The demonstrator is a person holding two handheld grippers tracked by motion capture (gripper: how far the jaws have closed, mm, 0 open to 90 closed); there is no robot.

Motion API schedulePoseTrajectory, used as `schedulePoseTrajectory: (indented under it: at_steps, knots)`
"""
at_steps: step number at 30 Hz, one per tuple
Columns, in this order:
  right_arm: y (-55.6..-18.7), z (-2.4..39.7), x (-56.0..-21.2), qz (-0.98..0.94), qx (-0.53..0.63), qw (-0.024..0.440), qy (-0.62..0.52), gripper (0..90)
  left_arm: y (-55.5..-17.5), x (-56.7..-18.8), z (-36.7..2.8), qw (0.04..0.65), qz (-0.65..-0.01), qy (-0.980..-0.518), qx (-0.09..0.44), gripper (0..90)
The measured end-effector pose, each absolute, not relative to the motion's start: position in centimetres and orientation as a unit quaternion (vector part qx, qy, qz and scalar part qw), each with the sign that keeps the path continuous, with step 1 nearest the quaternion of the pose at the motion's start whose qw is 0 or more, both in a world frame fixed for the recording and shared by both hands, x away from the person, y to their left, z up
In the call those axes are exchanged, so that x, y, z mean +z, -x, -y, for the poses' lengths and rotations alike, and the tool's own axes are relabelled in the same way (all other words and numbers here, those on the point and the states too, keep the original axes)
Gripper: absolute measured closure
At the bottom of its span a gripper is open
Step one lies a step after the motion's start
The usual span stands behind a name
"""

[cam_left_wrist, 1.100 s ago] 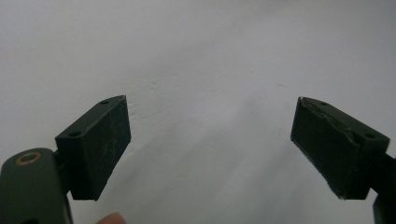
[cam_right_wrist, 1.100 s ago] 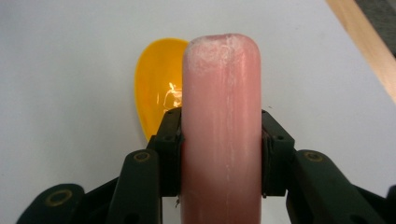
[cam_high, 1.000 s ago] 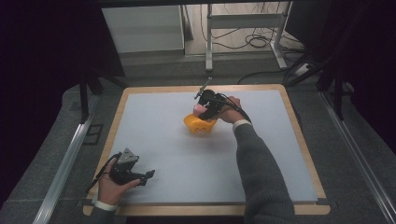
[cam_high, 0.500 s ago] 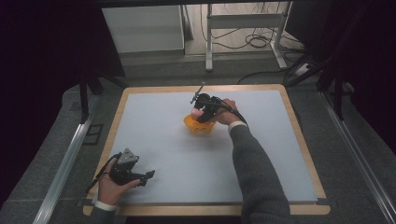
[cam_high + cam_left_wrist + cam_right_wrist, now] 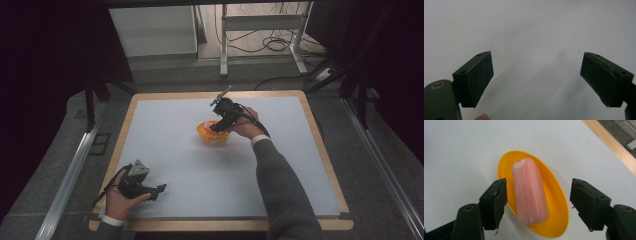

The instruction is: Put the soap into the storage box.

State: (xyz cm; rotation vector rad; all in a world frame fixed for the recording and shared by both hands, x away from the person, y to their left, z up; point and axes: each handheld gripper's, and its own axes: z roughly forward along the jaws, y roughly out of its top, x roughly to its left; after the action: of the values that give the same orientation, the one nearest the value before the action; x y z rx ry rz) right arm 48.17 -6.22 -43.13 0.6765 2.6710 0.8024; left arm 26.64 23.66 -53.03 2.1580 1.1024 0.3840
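The pink sausage-shaped piece (image 5: 530, 191) lies lengthwise in the shallow yellow plastic dish (image 5: 554, 195), just past the desk (image 5: 165, 125) centre towards 12 o'clock. The right gripper (image 5: 537, 203) hovers over it, its jaws having just opened, clear of the piece. The left gripper (image 5: 536, 77) rests at 7 o'clock, jaws apart.

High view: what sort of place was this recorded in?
Probably a lab or recording workspace, not a home: a wood-edged white table ringed by dark curtains, grey carpet, loose cables and a metal stand behind it.
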Motion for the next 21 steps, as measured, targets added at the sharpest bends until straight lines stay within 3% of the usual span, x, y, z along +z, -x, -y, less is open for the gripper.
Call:
schedulePoseTrajectory:
  at_steps: [10, 21]
  knots:
    - [-45.1, 9.5, -42.2, -0.894, 0.333, 0.158, -0.255, 25.3, -26.6, -52.8, -23.9, 0.339, -0.424, -0.826, 0.151, 11.8]
    - [-40.7, 15.9, -43.6, -0.863, 0.358, 0.177, -0.31, 25.3, -26.5, -52.8, -23.8, 0.34, -0.425, -0.825, 0.151, 11.7]
